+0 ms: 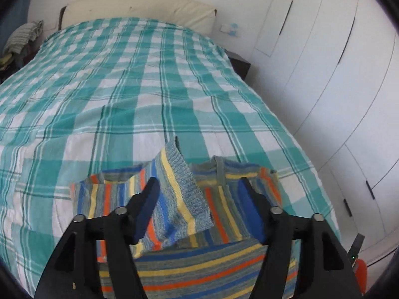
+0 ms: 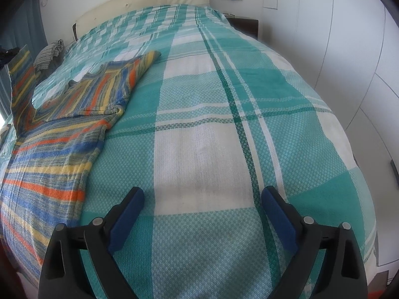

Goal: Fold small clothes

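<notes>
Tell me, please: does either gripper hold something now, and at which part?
Nothing is held. The left gripper is open above the striped sweater, with its fingers clear of the sleeve. The right gripper is open over the checked bedspread.

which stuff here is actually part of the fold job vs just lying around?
Job:
- striped sweater, sleeves folded in across the body
- left tongs, open above it
- right tongs, open over the bedspread, off to the sweater's side

Lying about:
- checked bedspread (work surface only)
- cream headboard
- clothes heap by the bed head
- white wardrobe doors
- dark nightstand
</notes>
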`<state>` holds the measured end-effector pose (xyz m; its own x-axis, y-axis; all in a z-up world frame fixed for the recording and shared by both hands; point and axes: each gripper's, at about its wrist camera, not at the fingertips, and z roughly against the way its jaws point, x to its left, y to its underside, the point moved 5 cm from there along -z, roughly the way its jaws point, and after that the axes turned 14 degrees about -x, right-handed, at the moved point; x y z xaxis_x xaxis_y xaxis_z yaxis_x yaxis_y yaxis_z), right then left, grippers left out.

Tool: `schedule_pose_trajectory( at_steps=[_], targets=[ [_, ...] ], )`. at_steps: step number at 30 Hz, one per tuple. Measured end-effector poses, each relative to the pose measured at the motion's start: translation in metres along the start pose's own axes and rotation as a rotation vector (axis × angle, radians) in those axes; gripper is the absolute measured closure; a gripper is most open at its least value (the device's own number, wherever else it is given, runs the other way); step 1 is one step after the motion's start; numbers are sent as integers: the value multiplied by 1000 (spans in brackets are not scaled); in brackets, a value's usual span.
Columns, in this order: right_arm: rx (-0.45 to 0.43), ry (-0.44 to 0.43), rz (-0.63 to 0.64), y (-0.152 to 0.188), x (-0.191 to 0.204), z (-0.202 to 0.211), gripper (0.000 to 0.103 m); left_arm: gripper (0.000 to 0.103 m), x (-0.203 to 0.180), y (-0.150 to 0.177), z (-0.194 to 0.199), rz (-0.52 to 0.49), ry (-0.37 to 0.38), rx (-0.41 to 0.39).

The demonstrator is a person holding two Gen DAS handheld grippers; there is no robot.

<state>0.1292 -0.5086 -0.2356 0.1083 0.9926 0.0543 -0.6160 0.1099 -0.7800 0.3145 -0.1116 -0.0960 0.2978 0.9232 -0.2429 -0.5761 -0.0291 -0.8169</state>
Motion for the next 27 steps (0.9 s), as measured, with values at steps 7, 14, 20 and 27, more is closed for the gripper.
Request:
schedule_pose_trajectory(
  at_steps=[7,14,20,27],
  targets=[
    [-2,-12,7,2,0,2,8,16,63,46,-6,136,-163,-13],
    [4,-12,18,2,3,-2,4,8,159,144,-16,106,-393,156],
    [4,-16,18,2,3,-4,4,5,167,156,58,219,-378,117],
    [3,-3,28,3,5,-4,2,5,210,201,100,259,-452,111]
  ],
)
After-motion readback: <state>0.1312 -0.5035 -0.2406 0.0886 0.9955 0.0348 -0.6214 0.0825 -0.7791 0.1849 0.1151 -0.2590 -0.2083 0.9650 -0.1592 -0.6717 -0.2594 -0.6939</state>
